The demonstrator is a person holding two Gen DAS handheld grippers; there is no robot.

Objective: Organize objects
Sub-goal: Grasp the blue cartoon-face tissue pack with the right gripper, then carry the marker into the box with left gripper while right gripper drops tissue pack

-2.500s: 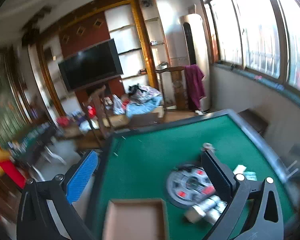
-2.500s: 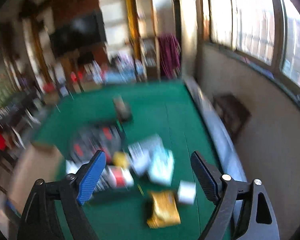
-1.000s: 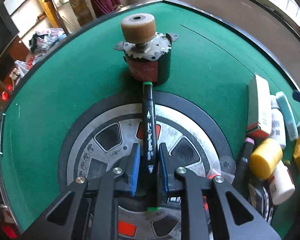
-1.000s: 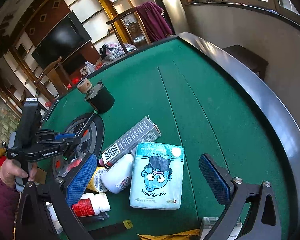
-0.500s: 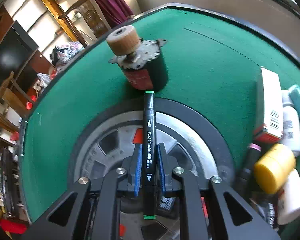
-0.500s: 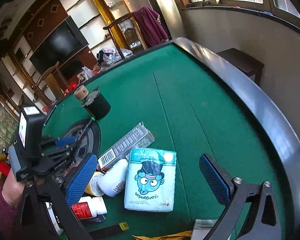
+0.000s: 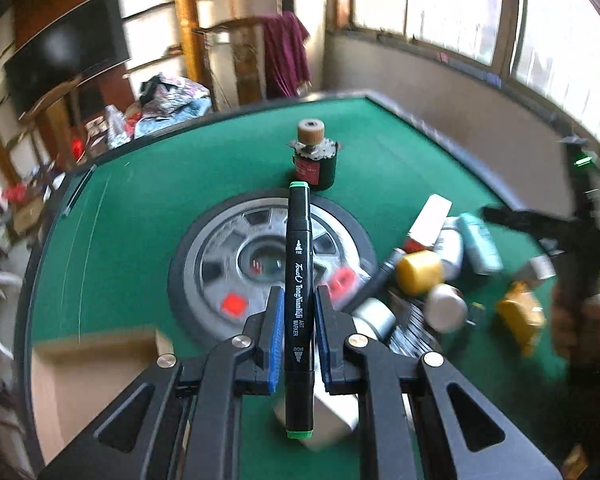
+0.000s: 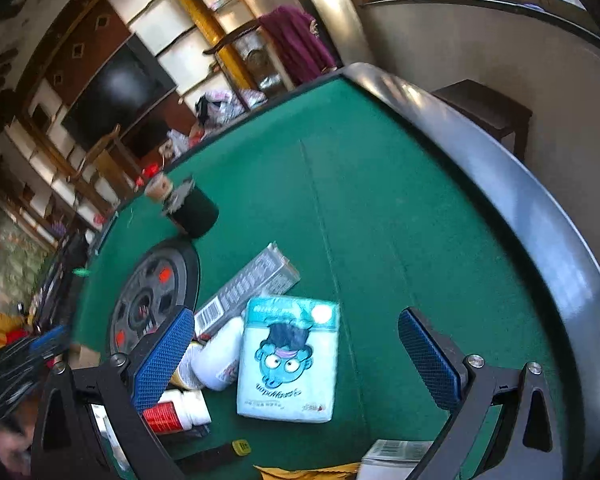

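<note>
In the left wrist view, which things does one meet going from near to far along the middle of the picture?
Left gripper holding the black marker → wheel → small motor → table's far edge.

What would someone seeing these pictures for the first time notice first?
Probably the black marker clamped in the left claw, held up above a wheel lying flat on the green table. Next, the pale blue tissue pack with a cartoon face, lying between the fingers of the open right claw beside a jumble of bottles and boxes.
</note>
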